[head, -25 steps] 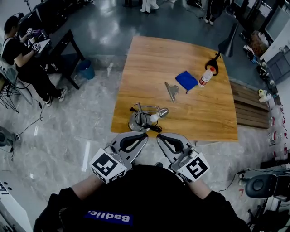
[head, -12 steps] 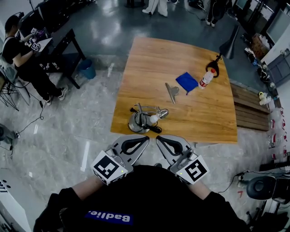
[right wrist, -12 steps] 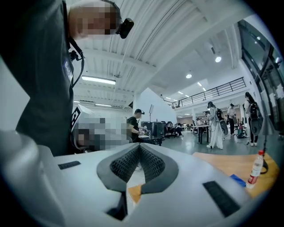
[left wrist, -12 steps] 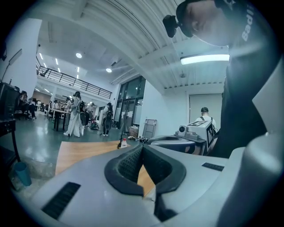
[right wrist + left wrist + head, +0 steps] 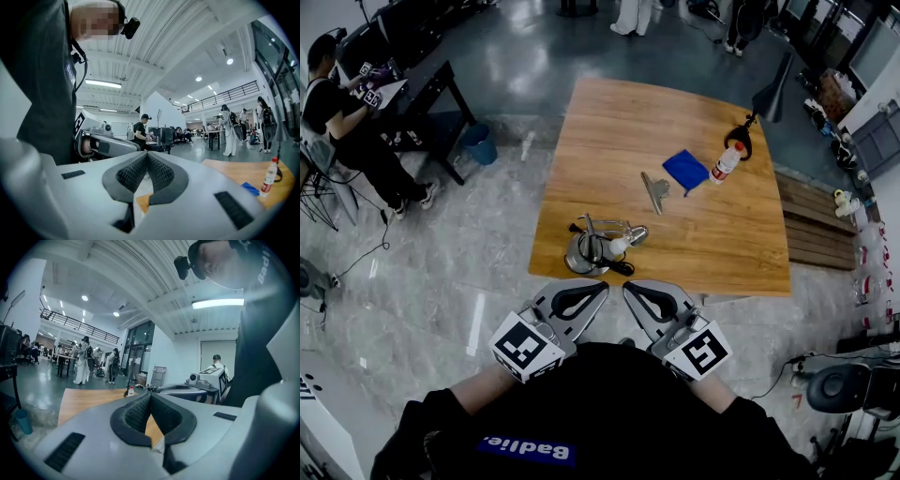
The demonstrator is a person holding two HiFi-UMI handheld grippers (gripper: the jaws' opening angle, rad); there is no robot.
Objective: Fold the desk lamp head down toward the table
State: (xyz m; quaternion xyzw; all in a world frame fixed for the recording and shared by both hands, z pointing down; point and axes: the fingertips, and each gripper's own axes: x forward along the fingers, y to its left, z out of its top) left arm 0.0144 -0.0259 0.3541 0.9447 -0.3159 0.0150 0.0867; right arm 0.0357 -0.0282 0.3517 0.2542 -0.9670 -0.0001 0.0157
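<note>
A black desk lamp stands at the table's far right corner, its cone head raised above its ring base. A silvery round-based item with black cable lies near the table's front edge. My left gripper and right gripper hover side by side just short of that edge, close to my body, both shut with nothing between the jaws. In the left gripper view the left gripper has its pads pressed together. The right gripper looks the same in its own view.
On the wooden table lie a blue cloth, a white bottle with a red cap and a grey metal clip. A seated person is at the far left. A blue bin stands on the floor.
The left gripper's jaws have drawn fully together. Both grippers stay in the same place before the table edge.
</note>
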